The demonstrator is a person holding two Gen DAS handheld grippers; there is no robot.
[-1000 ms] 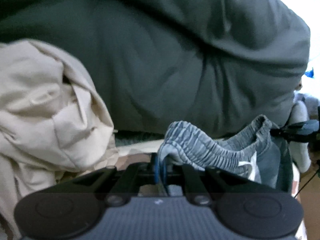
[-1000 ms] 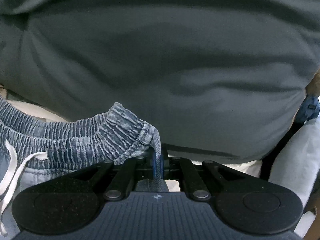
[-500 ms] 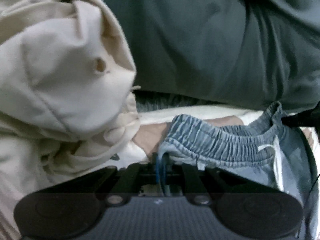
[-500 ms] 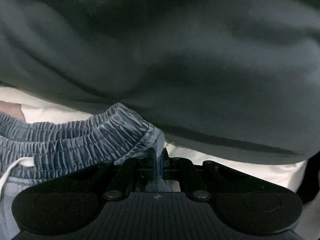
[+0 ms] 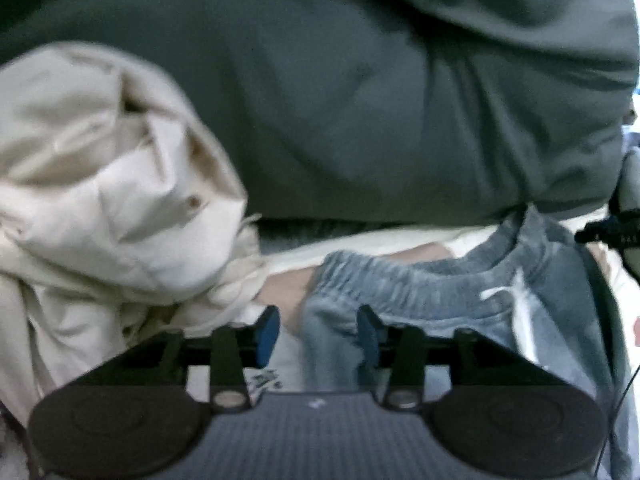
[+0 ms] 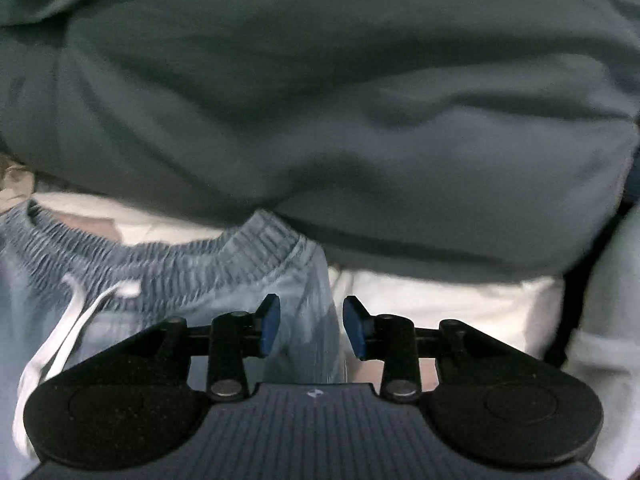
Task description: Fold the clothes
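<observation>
My count: one pair of blue shorts (image 5: 420, 292), elastic waistband toward the far side, lying on a white sheet (image 6: 440, 300). One white drawstring (image 6: 68, 320) trails from the waistband at the left of the right wrist view.

One cream garment (image 5: 100, 200), crumpled in a heap to the left of the shorts, with one small button showing. One large dark grey-green garment (image 5: 360, 120) bulks across the far side in both views and overhangs the far edge of the sheet, blocking everything beyond it.

My left gripper (image 5: 318, 330): jaws have just been opening and stand apart; the left corner of the waistband lies between the blue pads (image 5: 267, 334), hard against the right pad, not pinched. My right gripper (image 6: 311, 326): jaws have likewise just been opening and stand apart, with the right edge of the shorts between the pads, loose.

A small dark print shows on the sheet near the left gripper; I cannot read it. At the right edge of the left wrist view, a black fingertip of the other gripper pokes in.
</observation>
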